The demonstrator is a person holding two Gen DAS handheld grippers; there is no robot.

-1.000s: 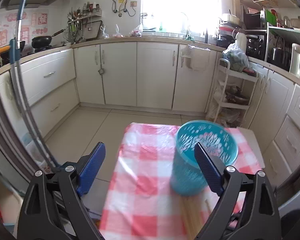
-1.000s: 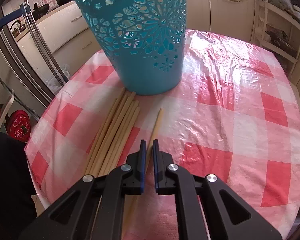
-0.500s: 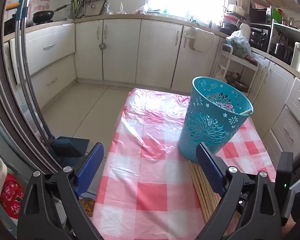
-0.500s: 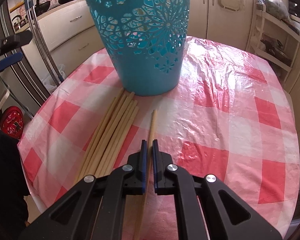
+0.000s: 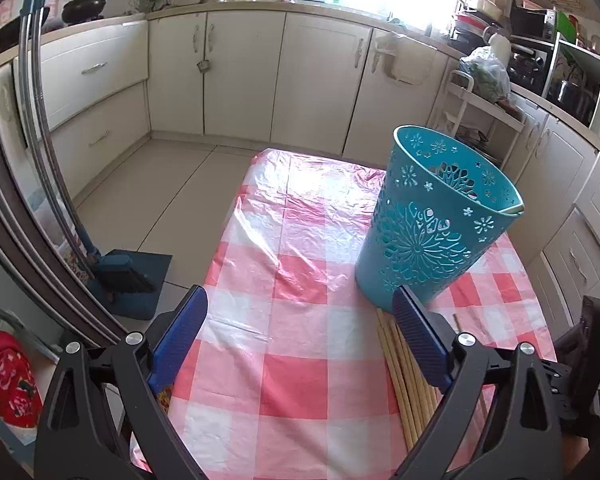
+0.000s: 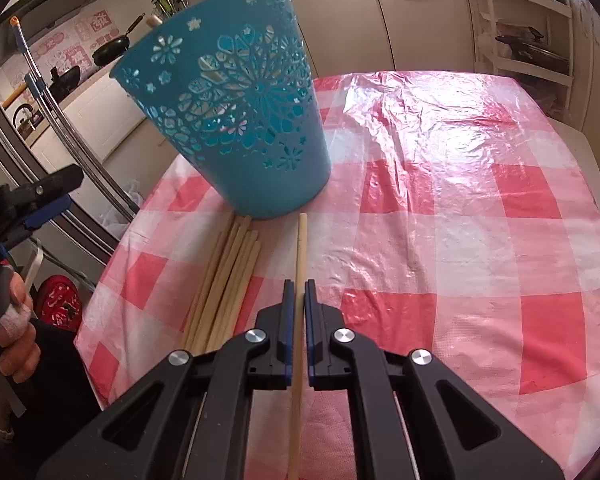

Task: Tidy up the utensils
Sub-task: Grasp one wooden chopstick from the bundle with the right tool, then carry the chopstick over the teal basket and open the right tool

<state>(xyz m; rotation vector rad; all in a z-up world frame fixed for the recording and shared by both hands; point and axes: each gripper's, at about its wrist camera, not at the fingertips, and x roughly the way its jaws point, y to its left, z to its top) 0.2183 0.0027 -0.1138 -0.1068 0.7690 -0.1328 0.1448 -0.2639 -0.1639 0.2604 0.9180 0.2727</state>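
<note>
A teal perforated basket [image 6: 236,120] stands on the red-checked tablecloth [image 6: 460,216]; it also shows in the left wrist view [image 5: 432,224]. Several wooden chopsticks [image 6: 228,284] lie bundled in front of it, also seen in the left wrist view [image 5: 408,384]. My right gripper [image 6: 297,300] is shut on a single chopstick [image 6: 300,248], whose tip points at the basket base. One chopstick end [image 6: 153,21] pokes above the basket rim. My left gripper [image 5: 300,320] is open and empty above the table's near left part.
White kitchen cabinets [image 5: 240,72] line the far wall. A white trolley [image 5: 476,120] stands behind the table. A broom and dustpan [image 5: 128,276] sit on the floor at left. The left gripper and hand [image 6: 16,240] show at the right wrist view's left edge.
The right gripper has lifted the single chopstick clear of the cloth and straightened it toward the basket. The left gripper has pulled back and risen, showing more table.
</note>
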